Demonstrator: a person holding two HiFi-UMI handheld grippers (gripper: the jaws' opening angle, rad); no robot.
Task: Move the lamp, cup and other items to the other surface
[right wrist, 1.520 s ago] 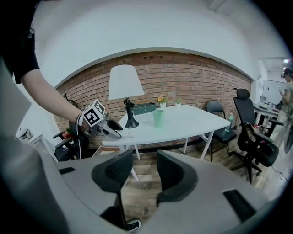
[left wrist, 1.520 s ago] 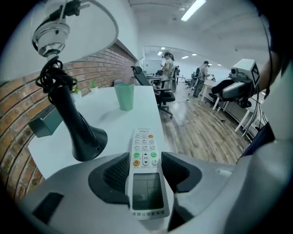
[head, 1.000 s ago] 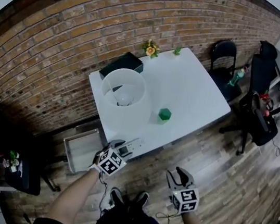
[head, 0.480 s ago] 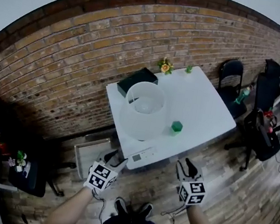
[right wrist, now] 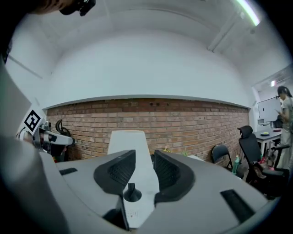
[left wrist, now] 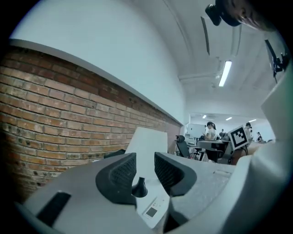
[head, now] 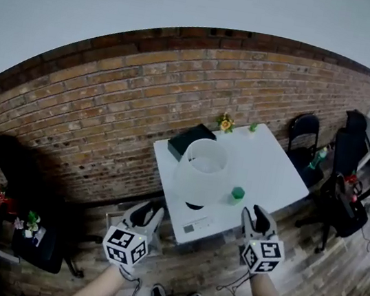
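Lamp (head: 200,174) stood upright by the desk's (head: 273,165) front edge, ahead between left gripper (head: 150,211) and right gripper (head: 256,214), seemingly nearer the left; both pairs of jaws, narrow and empty, had just been closing

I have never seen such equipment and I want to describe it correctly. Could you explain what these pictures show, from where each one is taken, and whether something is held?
There is no robot here: a person holds a two-jaw gripper in each hand. The head view looks down from a camera on the person's head; there the left gripper and right gripper hang in front of a white table. The other two pictures come from cameras riding on each gripper, looking along its jaws. On the table stand a white lamp, a green cup, a dark box, flowers and a small green plant. Nothing is held: both pairs of jaws have just been closing, yet stand apart with nothing between them.
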